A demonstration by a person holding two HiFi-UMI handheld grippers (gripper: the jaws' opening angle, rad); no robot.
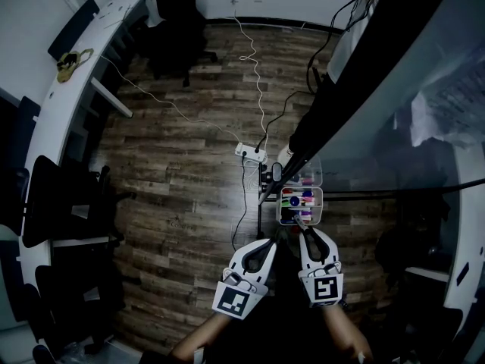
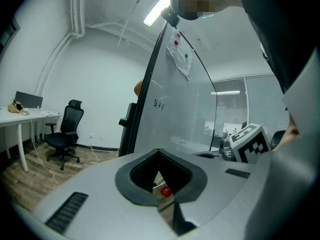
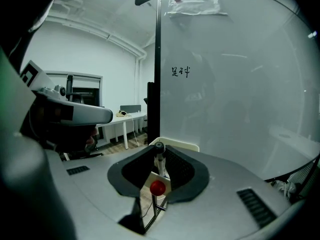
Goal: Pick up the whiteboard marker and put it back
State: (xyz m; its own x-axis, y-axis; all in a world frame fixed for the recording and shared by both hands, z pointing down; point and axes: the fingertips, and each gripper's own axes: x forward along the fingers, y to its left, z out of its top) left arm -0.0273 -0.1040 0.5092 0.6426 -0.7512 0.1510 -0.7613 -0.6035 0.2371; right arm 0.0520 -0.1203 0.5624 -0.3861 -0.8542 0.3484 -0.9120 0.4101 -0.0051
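Observation:
My right gripper (image 1: pixel 303 230) is shut on a whiteboard marker (image 3: pixel 159 160). The marker has a black cap and stands upright in the gap of the jaws. In the head view its tip (image 1: pixel 298 220) reaches the near edge of a clear marker tray (image 1: pixel 318 203) that holds several coloured markers at the foot of the whiteboard (image 1: pixel 394 105). My left gripper (image 1: pixel 267 245) hangs just left of the right one, shut, with nothing in it. In the right gripper view the whiteboard (image 3: pixel 235 84) fills the right side, with small writing (image 3: pixel 180 72) on it.
A white power strip (image 1: pixel 250 152) with cables lies on the wooden floor beyond the tray. A long white desk (image 1: pixel 57 105) and black office chairs (image 1: pixel 53 203) run along the left. Another person (image 1: pixel 356 21) stands by the whiteboard's dark frame.

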